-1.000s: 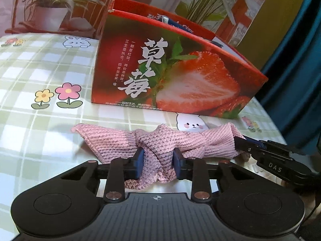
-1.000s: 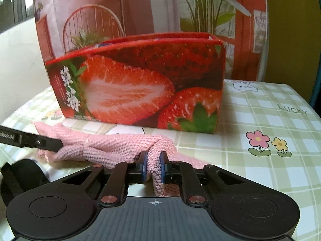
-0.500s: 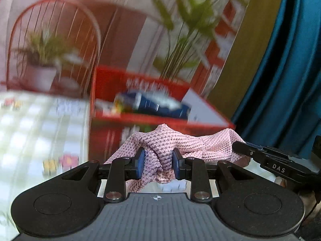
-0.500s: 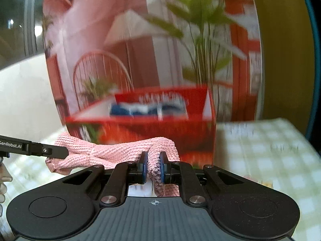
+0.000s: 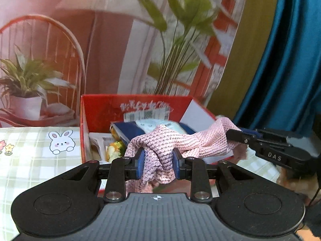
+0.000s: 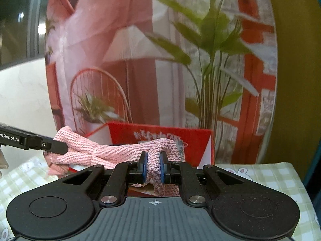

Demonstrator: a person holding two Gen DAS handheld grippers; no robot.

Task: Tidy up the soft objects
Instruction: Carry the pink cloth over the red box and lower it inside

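The pink knitted cloth (image 5: 160,150) hung in the air, stretched between the 2 grippers above the near edge of the open red box (image 5: 100,110). The left gripper (image 5: 157,165) was clenched on a thick bunch of it, and the right gripper (image 6: 154,167) pinched its other end tightly. The box stood on the checked worktop (image 5: 30,160).

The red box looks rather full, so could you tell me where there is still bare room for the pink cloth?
Inside the red box, the blue packets and small items fill the floor. The bare room is the checked tablecloth left of the box, by the rabbit print.
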